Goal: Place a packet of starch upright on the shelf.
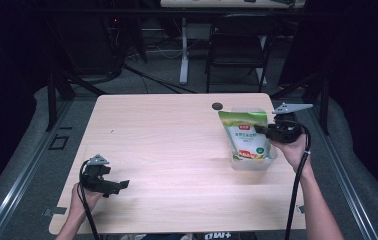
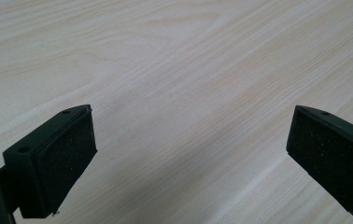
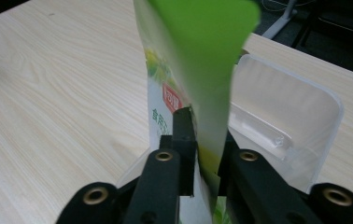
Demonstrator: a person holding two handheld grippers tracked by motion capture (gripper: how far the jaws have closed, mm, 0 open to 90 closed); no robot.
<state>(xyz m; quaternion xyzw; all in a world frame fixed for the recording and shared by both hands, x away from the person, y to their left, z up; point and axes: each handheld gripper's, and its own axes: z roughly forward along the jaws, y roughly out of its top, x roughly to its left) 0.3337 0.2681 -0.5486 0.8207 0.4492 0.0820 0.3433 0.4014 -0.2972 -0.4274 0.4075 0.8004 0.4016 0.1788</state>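
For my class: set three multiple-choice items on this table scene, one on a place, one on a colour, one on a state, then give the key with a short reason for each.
1. Where does the clear plastic holder stand on the table?
A. near its right edge
B. at its left edge
C. in its middle

2. What is the main colour of the pouch?
A. red
B. green
C. blue

3. How do the jaws of the left gripper stand?
A. shut on the pouch
B. shut on nothing
C. wide open over bare wood

Key: 1 A, the high view shows it beside the right gripper. 2 B, green and white show in both views. 3 C, the left gripper view shows the pads far apart.
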